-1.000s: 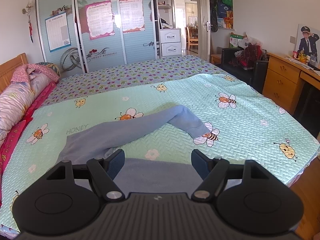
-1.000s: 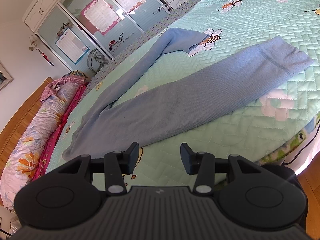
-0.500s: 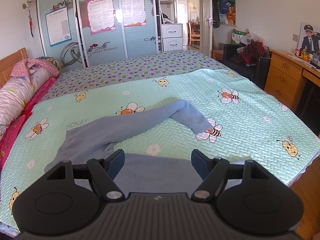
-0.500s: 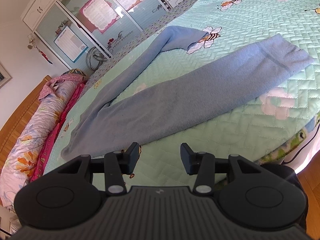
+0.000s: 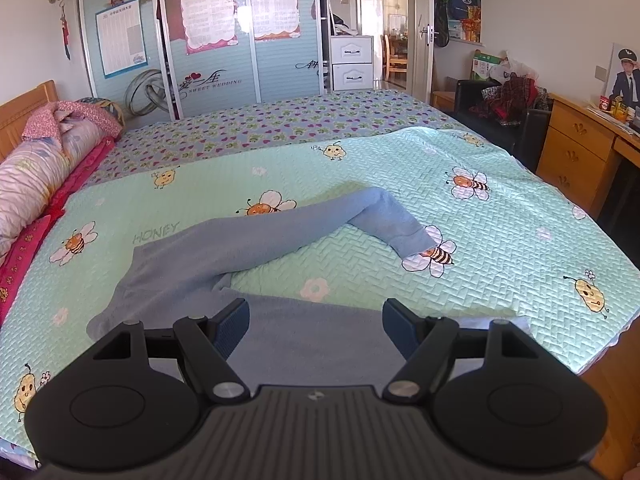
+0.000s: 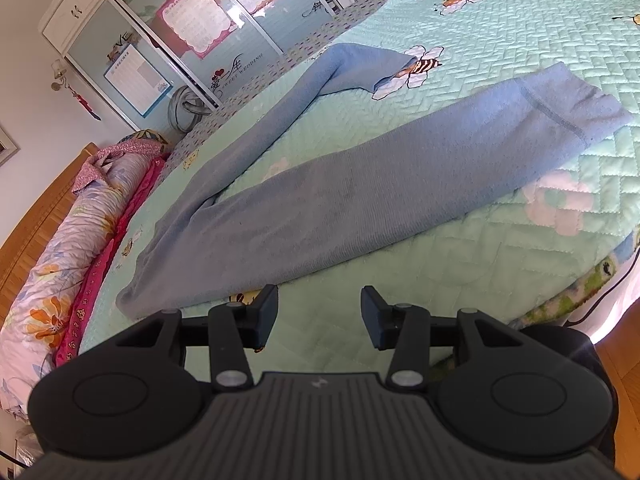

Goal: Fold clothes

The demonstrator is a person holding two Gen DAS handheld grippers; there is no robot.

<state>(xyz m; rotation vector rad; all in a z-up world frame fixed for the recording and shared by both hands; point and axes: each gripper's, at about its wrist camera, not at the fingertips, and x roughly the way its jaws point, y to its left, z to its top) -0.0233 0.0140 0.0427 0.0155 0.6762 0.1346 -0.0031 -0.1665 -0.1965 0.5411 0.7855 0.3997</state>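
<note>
Left tongs [image 5: 316, 326]: our black two-finger tongs stand wide apart, nothing between the pads; they hang above the nearer leg of the garment, close to the bed's near edge.
Right tongs [image 6: 319, 314]: our other black tongs stand partly apart and hold nothing; under them we see only bare quilt, just short of the garment's near edge.
Garment: the pair of soft blue-grey knit trousers [image 6: 360, 192] lies flat on the bed in a V. We see the waist end at the left, toward the pillows. The nearer leg runs straight to the right and ends in a stitched cuff [image 6: 576, 108]. The farther leg [image 5: 280, 232] angles away and is bent back on itself near its end, its tip resting on a printed bee.
Bed cover: a mint-green quilted coverlet with cartoon bees and flowers [image 5: 500, 240] carries the trousers; beyond it we see a purple heart-patterned sheet [image 5: 280, 120].
Left side: a rolled floral quilt [image 5: 36, 176] lies along the wooden headboard.
Far wall: a pale blue sliding wardrobe with pink-bordered posters [image 5: 208, 40].
Right side: a wooden drawer cabinet [image 5: 576, 152] stands beside the bed.
</note>
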